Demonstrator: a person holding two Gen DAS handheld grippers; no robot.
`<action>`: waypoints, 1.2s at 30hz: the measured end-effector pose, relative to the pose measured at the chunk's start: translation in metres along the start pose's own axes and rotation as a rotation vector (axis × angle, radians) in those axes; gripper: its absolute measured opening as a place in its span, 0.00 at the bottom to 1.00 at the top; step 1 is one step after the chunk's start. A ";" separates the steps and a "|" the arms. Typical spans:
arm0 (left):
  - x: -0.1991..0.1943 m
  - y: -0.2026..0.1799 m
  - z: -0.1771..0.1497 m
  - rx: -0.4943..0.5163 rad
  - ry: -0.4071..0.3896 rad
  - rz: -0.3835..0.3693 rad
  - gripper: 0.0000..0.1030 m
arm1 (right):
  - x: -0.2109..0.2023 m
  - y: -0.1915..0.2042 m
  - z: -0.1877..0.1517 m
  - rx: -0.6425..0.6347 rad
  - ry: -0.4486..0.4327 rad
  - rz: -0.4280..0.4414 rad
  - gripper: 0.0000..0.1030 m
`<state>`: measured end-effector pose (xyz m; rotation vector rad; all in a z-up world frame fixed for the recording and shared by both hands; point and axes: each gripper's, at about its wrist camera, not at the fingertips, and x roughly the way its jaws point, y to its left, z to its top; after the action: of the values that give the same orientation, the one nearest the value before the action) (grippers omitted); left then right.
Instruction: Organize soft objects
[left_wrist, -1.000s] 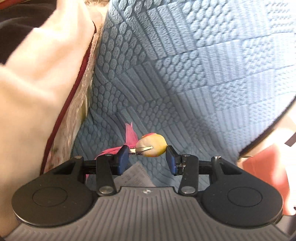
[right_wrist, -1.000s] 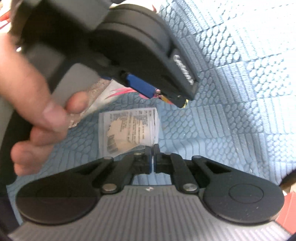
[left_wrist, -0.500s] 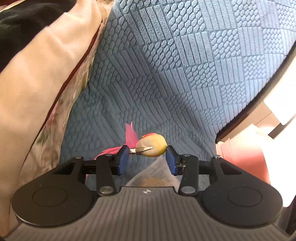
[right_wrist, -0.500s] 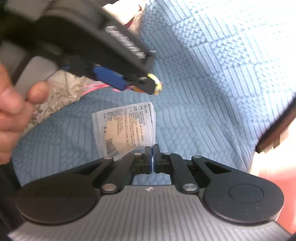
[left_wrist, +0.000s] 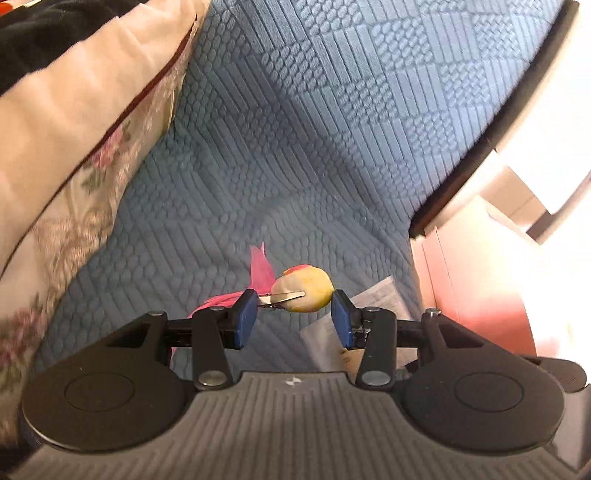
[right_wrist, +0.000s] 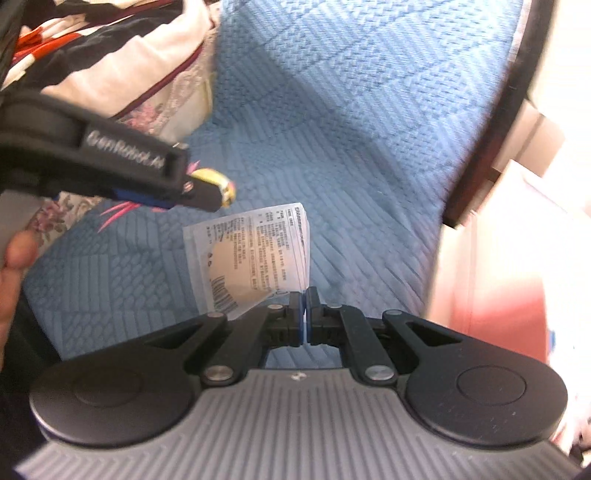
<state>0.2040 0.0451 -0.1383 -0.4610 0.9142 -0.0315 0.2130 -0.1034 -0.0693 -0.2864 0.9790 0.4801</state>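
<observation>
Presently, in the left wrist view, the left gripper (left_wrist: 294, 317) is seen with its blue pads held partway apart and a small yellow and red toy (left_wrist: 303, 290) lodged between them; pink feathers (left_wrist: 260, 268) trail from it to the left pad side. Contact with the right pad is apparent, and a thin metal clip on the toy reaches to the left pad, so the toy is judged clamped and carried clear of the bedspread.

In the right wrist view, the right gripper (right_wrist: 305, 320) is closed together on the lower corner of a clear plastic packet (right_wrist: 248, 258), which bears printed text, a barcode and a tan insert. The packet stands up from the pads, above the blue quilted bedspread (right_wrist: 351, 122).

Handling, as judged:
- The toy is taken to be light and soft-bodied; the feathers are fragile and are better left ungripped. Hold is best kept across the rounded body, where it now lies.
- The packet is thin, floppy and probably slippery; a corner pinch lets it swing, so a hold nearer the middle of an edge would be steadier.

Further off, a floral pillow (left_wrist: 66, 206) with dark red piping lies along the left of the bedspread. Beyond the bed's dark edge on the right, a pink, overexposed object is seen; what it is cannot be told.
</observation>
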 end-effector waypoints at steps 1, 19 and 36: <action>-0.001 -0.001 -0.005 -0.001 0.002 -0.001 0.48 | -0.004 -0.002 -0.003 0.009 0.000 -0.011 0.05; -0.007 0.006 -0.024 -0.056 0.040 -0.005 0.48 | -0.019 -0.018 -0.060 0.224 0.117 0.003 0.59; -0.006 0.013 -0.014 -0.087 0.039 -0.016 0.49 | 0.008 0.005 -0.046 0.202 0.083 0.074 0.60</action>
<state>0.1876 0.0526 -0.1461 -0.5497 0.9534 -0.0154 0.1807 -0.1180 -0.1006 -0.0893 1.1134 0.4356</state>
